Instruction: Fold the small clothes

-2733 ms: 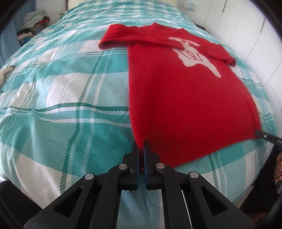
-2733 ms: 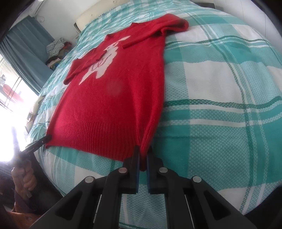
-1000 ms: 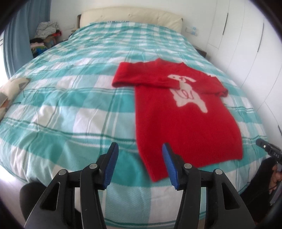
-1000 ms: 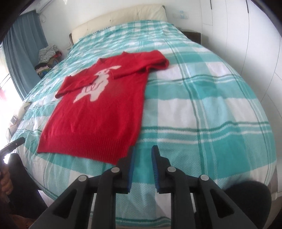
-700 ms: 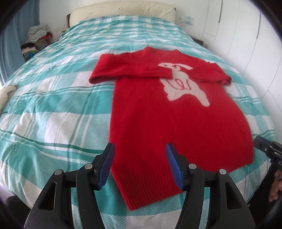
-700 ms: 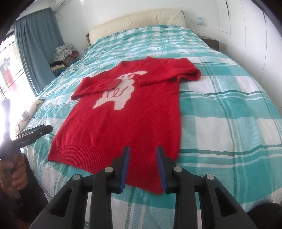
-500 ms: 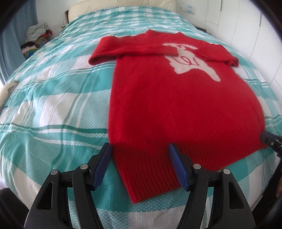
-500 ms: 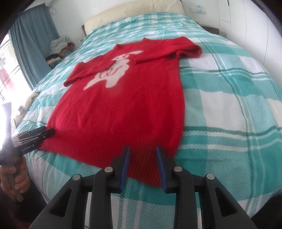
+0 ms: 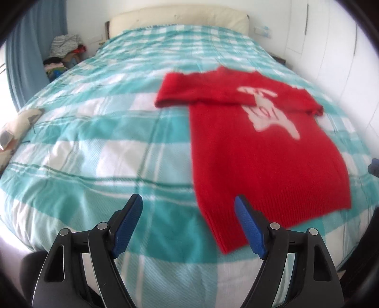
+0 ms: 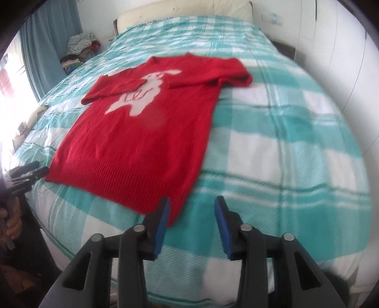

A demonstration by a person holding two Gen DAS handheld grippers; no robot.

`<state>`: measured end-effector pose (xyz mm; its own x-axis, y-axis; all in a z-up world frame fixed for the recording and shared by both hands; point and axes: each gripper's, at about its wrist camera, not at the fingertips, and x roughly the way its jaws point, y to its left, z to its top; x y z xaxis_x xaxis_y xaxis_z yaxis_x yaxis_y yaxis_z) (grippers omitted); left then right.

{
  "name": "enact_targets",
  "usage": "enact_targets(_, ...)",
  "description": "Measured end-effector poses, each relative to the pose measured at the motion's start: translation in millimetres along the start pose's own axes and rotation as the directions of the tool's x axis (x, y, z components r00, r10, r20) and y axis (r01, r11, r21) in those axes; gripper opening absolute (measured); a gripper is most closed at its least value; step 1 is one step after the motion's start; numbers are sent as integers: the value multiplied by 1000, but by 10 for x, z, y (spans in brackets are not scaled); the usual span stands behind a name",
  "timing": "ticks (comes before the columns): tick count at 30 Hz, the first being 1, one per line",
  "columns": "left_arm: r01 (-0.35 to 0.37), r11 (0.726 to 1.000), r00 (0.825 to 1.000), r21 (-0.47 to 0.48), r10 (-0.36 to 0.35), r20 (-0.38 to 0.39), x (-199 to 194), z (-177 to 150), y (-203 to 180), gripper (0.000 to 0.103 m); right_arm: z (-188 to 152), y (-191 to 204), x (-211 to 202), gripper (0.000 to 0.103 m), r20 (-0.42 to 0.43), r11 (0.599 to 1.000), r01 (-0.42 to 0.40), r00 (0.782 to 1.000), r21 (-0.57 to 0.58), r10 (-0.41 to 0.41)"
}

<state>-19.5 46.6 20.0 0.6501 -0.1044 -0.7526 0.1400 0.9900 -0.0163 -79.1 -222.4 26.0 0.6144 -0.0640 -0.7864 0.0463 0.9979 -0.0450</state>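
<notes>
A small red sweater [image 9: 265, 151] with a white animal print lies flat on the bed, both sleeves folded across the chest, hem toward me. It also shows in the right wrist view [image 10: 146, 139]. My left gripper [image 9: 188, 201] is open and empty, above the bedspread just left of the hem's left corner. My right gripper [image 10: 191, 201] is open and empty, above the bedspread just right of the hem's right corner. The left gripper also shows in the right wrist view [image 10: 26, 174] at the far left edge.
The bed has a teal and white plaid spread [image 9: 99, 132] and a cream headboard [image 9: 180, 16]. A pile of clothes [image 9: 64, 49] sits by the blue curtain. White wardrobes [image 9: 331, 42] stand on the right. A cushion [image 9: 16, 125] lies at the bed's left edge.
Both grippers let go of the hem corners and opened. Since half a second ago each has pulled back and swung outward off the sweater, and both have opened wider.
</notes>
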Motion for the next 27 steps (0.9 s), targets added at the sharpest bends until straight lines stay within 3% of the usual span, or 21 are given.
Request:
enact_targets(3, -25, 995, 996, -97, 34, 87, 31, 317, 145, 87, 561, -50, -9, 59, 129, 988, 102, 988, -116, -87)
enact_targets(5, -51, 988, 989, -149, 71, 134, 106, 392, 221, 87, 922, 16, 167, 59, 153, 983, 60, 988, -175, -33)
enact_targets(7, -94, 981, 980, -168, 120, 157, 217, 327, 286, 87, 1200, 181, 455, 59, 118, 965, -32, 991, -259, 64)
enact_targets(8, -126, 978, 977, -166, 151, 148, 295, 257, 310, 87, 1300, 280, 639, 59, 70, 951, -79, 992, -298, 105)
enact_targets(10, -190, 969, 979, -160, 198, 37, 483, 195, 379, 86, 1449, 501, 1031, 59, -12, 924, -125, 992, -363, 129)
enact_targets(12, -142, 972, 990, -185, 144, -3, 560, 179, 441, 86, 1528, 703, 1366, 58, -33, 904, -111, 994, -412, 107)
enact_targets(16, -146, 962, 989, -230, 141, -36, 644, 182, 519, 86, 1631, 888, 1970, 58, -47, 903, -75, 997, -424, 61)
enact_targets(17, -144, 961, 990, -238, 137, -43, 664, 185, 529, 86, 1662, 870, 2085, 57, -41, 913, -57, 998, -403, 44)
enact_targets(19, -142, 959, 990, -243, 133, -56, 691, 179, 540, 86, 1739, 714, 2204, 39, -30, 951, -67, 998, -301, 61)
enact_targets(20, -144, 959, 989, -245, 133, -59, 694, 174, 543, 86, 1802, 601, 2207, 8, -28, 970, -65, 998, -236, 60)
enact_targets(24, -138, 959, 990, -247, 128, -57, 678, 180, 547, 86, 1937, -241, 1762, 7, 112, 997, -57, 992, 48, 51)
enact_targets(27, -134, 959, 991, -251, 125, -52, 668, 193, 544, 86, 1884, -1102, 1305, 7, 187, 963, -21, 982, 267, -30)
